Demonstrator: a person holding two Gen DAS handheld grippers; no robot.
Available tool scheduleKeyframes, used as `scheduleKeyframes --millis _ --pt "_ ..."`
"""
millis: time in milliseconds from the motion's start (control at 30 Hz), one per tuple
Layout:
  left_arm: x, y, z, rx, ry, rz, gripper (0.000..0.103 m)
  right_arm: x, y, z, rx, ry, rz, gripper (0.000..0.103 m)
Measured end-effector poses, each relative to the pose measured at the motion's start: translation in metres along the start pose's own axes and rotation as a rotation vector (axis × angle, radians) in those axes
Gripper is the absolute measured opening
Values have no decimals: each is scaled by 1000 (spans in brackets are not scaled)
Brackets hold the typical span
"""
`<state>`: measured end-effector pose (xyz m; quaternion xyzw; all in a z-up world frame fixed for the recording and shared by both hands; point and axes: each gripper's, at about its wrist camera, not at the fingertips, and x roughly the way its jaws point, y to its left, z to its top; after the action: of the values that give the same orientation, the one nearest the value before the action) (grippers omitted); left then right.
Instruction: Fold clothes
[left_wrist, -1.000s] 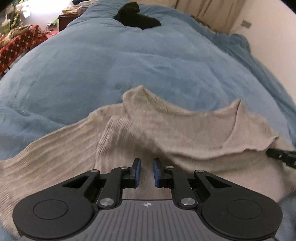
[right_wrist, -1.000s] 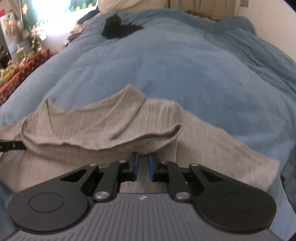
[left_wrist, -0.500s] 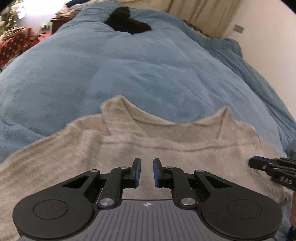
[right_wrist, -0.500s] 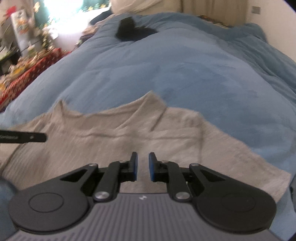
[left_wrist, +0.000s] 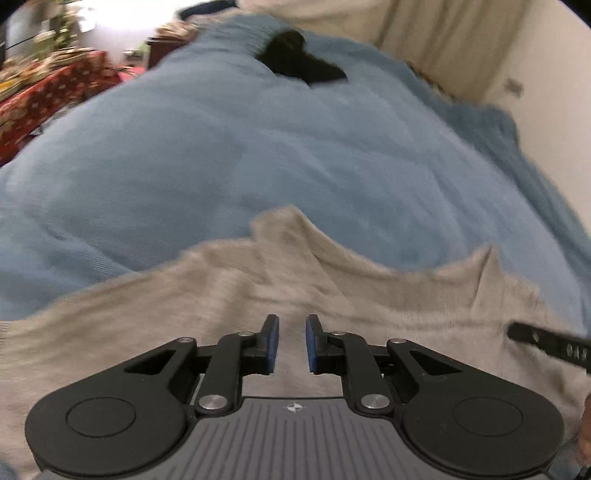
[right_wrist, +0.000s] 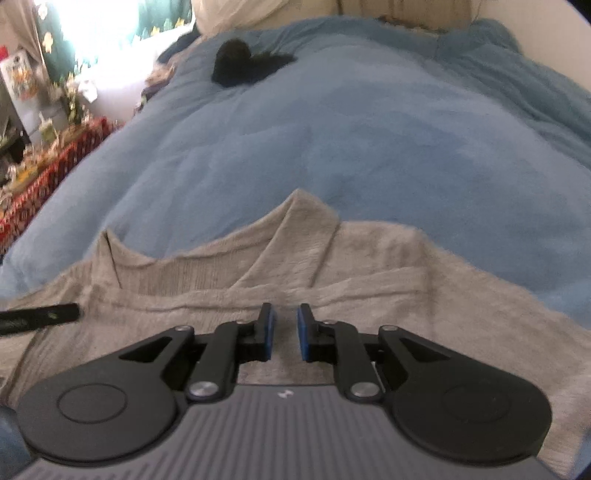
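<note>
A beige knit sweater (left_wrist: 369, 302) lies spread flat on the blue duvet (left_wrist: 258, 147), its neckline pointing away from me. My left gripper (left_wrist: 291, 332) hovers over the sweater's body. Its blue pads stand a narrow gap apart with no cloth between them. In the right wrist view the same sweater (right_wrist: 369, 258) shows a folded band below the collar. My right gripper (right_wrist: 282, 321) is just above that band, its jaws likewise slightly apart and empty. Each gripper's black fingertip shows at the edge of the other's view.
A black garment (left_wrist: 299, 62) lies far up the bed near the pillows. A table with a red patterned cloth (right_wrist: 44, 173) and clutter stands to the left of the bed. A pale wall (left_wrist: 546, 92) and curtain run along the right side.
A second ago the sweater's upper layer stood raised in a fold at both grippers' fingertips. Now it lies flat, and both grippers have drawn slightly back and up.
</note>
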<state>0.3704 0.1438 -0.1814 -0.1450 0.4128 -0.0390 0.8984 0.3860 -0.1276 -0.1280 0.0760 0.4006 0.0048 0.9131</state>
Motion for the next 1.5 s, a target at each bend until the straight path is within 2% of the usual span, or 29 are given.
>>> scheduleKeyframes --millis 100,267,367,533,600,667,767,900,967,1033,1267,1333,1400,1467,1500 --pt "-10 22 7 -18 -5 0 14 -22 -10 -2 -21 -51 -36 18" --pt "11 28 7 40 54 38 16 -40 -34 -9 -10 -59 -111 19" --pt "19 27 4 64 58 55 26 -41 -47 -13 31 -43 -113 20" --pt "24 23 2 102 24 125 31 -39 -52 -19 39 -34 -127 20" --pt "27 23 1 100 33 127 30 -39 -53 -19 44 -35 -126 20" --pt "27 22 0 116 35 132 16 -38 -53 -19 48 -37 -127 20" --pt "21 18 -2 146 10 147 13 -36 -53 -18 49 -40 -132 20" --pt "12 12 -5 186 -34 143 13 -37 -54 -17 51 -48 -140 20" --pt "20 12 -4 190 -5 138 13 -37 -56 -15 57 -52 -146 21" --pt "25 15 -4 164 29 118 14 -37 -59 -12 74 -57 -153 21" --pt "19 26 -2 75 39 68 17 -23 -59 -5 77 -42 -132 21" --pt "17 28 -2 62 46 61 17 -16 -56 -5 70 -35 -134 30" --pt "17 30 -2 53 52 53 17 -9 -53 -6 64 -28 -135 33" --pt "17 30 -2 61 58 59 11 -5 -50 -7 56 -27 -138 30" --pt "17 30 -3 67 55 64 11 -5 -48 -8 42 -31 -145 18"
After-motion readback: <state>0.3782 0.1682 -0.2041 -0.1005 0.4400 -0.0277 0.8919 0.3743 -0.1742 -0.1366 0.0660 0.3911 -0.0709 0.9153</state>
